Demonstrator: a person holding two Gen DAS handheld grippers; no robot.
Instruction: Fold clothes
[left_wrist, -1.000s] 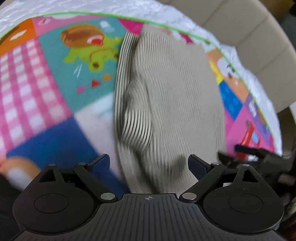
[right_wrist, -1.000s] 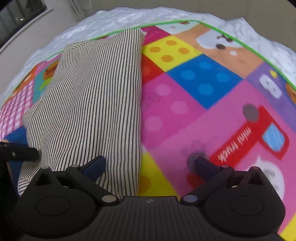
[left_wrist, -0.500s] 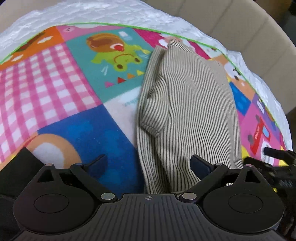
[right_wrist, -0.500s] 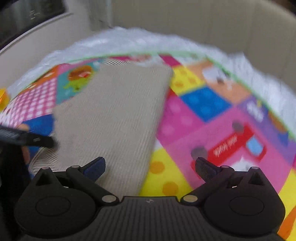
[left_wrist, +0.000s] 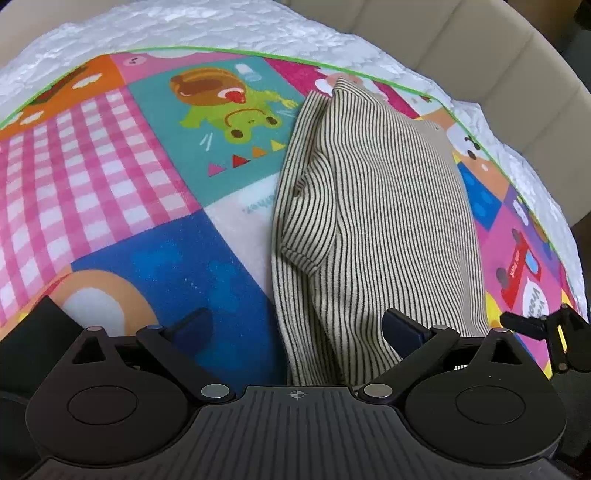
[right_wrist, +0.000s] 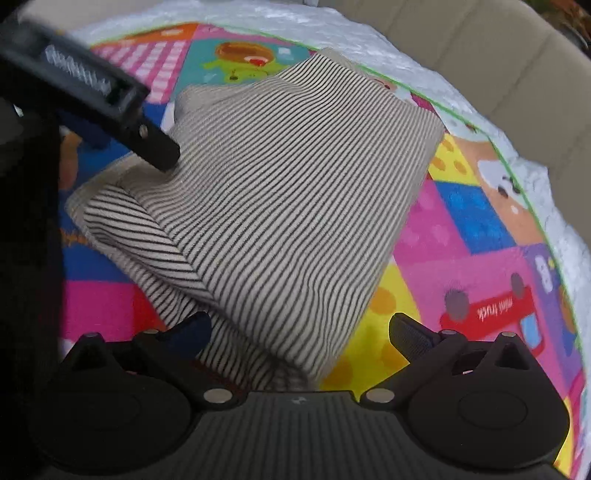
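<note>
Clearly soft and limp, the striped garment (left_wrist: 373, 221) on the play mat (left_wrist: 110, 177) suits gripping at its near hem, just ahead of my left tool (left_wrist: 297, 325) and right tool (right_wrist: 301, 328), both spread wide and holding nothing.

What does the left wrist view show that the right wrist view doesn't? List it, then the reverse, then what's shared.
Only the left wrist view: the sleeve cuff folded over the garment, and the right gripper at the frame's edge.
Only the right wrist view: the left gripper's finger reaching over the garment's far corner, and yellow dotted squares.
Both: the striped garment lying folded on the colourful play mat, the red truck print, and each gripper's own open fingers.
</note>
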